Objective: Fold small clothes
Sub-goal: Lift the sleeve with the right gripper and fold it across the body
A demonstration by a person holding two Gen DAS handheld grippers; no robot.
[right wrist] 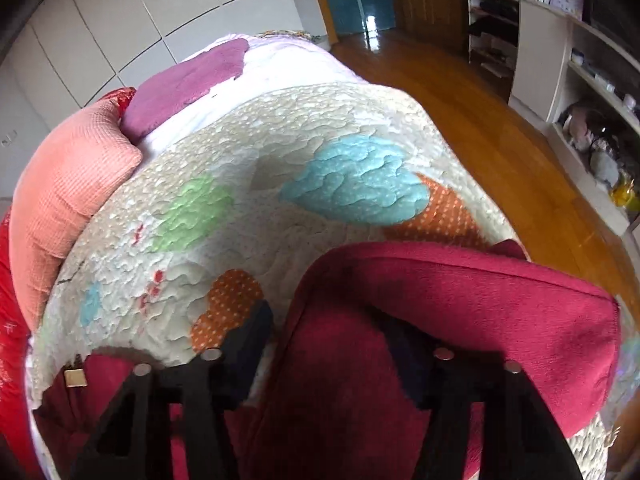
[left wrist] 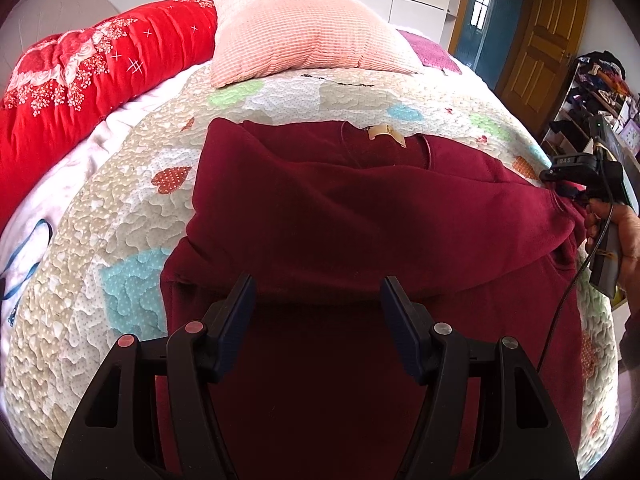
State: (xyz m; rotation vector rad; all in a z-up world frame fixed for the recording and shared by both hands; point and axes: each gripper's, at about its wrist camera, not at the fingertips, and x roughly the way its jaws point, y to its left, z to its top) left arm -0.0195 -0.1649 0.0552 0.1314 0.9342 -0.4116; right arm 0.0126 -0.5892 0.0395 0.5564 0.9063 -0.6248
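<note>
- Maroon sweater (left wrist: 360,216) lies on the heart-patterned quilt (left wrist: 120,216), one sleeve folded across its chest.
- Left gripper (left wrist: 318,300) hovers spread wide above it, holding nothing.
- Right gripper (right wrist: 332,332) has a sweater fold between its parted fingers; grip unclear.

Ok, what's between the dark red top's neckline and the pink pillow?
In the left wrist view, only bare quilt lies between the dark red top and the pink pillow; nothing rests on that stretch.
</note>
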